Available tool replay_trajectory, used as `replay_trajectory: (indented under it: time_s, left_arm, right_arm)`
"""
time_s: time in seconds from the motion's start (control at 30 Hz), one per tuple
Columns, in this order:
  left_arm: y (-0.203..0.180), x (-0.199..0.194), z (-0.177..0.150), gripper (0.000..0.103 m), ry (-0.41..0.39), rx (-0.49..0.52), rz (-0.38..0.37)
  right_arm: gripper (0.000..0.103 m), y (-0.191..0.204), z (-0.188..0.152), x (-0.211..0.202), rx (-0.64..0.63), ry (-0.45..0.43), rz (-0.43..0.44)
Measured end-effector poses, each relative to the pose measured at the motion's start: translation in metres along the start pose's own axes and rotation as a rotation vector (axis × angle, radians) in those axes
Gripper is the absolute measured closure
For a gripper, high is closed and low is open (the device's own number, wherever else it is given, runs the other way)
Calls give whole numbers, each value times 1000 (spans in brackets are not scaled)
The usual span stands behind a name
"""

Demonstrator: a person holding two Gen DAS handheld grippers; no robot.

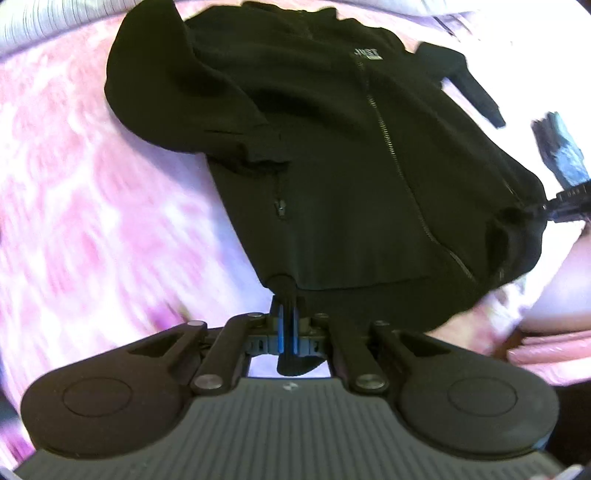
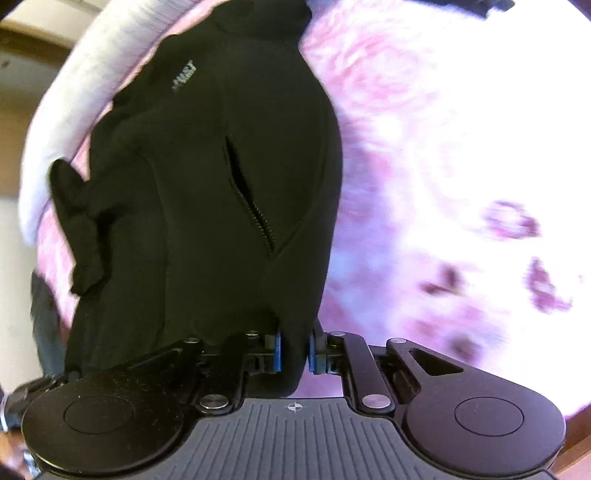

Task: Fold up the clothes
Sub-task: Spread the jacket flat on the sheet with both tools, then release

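A black zip-up jacket (image 1: 332,147) lies spread front-up on a pink floral bed cover (image 1: 92,184), one sleeve folded across its chest. In the left wrist view my left gripper (image 1: 287,314) is shut on the hem's near-left corner, black cloth pinched between the blue pads. The right gripper (image 1: 546,208) shows at that view's right edge, at the hem's other corner. The right wrist view has the same jacket (image 2: 207,184) running away from the camera, its pocket zip half open. There my right gripper (image 2: 294,343) is shut on a thick fold of the hem.
A pale ribbed pillow (image 1: 37,22) lies beyond the jacket's collar and shows as a white roll (image 2: 74,92) in the right wrist view. Bed cover (image 2: 443,166) stretches wide to the right. A person's arm (image 1: 554,288) reaches in behind the right gripper.
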State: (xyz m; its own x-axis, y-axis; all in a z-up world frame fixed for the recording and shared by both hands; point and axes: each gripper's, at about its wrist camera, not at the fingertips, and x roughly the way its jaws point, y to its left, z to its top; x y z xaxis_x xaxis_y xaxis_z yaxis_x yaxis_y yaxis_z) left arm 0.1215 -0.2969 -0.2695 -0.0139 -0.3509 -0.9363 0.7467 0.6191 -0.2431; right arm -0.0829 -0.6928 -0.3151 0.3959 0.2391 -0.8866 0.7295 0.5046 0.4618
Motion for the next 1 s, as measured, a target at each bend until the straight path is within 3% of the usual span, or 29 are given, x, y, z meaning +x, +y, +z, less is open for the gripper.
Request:
replay_trajectory:
  time_s: [0.1,0.23,0.33,0.37,0.4,0.47,0.57,0.63,0.67,0.7,0.77,0.8,0.93,1.0]
  left_arm:
    - [-12,10,-38,101,45,-67,-31]
    - [-8,31,-68,101,86,-182,-24]
    - [-6,30,-74,101,70,-200,10]
    - [-6,29,-75,101,68,-197,20]
    - [-8,29,-73,101,68,-192,29]
    - [-7,32,-71,101,73,-182,38]
    - [-5,35,-75,100,81,-189,41]
    - [-12,40,-75,100,81,-194,42]
    - [-15,43,-75,100,81,-197,43]
    - [-20,42,-77,100,77,-202,43]
    - [-27,34,-80,100,59,-203,51]
    - [-31,32,-81,100,55,-196,56]
    - [-33,32,-83,97,78,-198,99]
    - [-27,28,-82,94,97,-194,157]
  right_arm:
    - [95,-33,-18,-20,-52,24,-72]
    - [93,-85,-35,-16,7,68,-37]
    - [90,-82,-37,-20,-42,35,-63]
    - [76,-78,-38,-21,-60,17,-54]
    - [47,-75,-39,-21,-77,-2,-46]
    - [11,-70,-40,-20,-96,-44,-13]
    - [11,-69,-39,2,-110,-45,-12]
    - [12,-86,-42,11,-91,-2,-3]
    - [42,-94,-45,18,-78,20,10]
    - [87,-100,-47,21,-80,28,4]
    - [98,-109,-50,16,-73,39,28]
    - [98,-111,-52,10,-86,51,28]
    - [98,-111,-55,-3,-200,59,-55]
    - [97,-104,-50,-5,-218,47,-146]
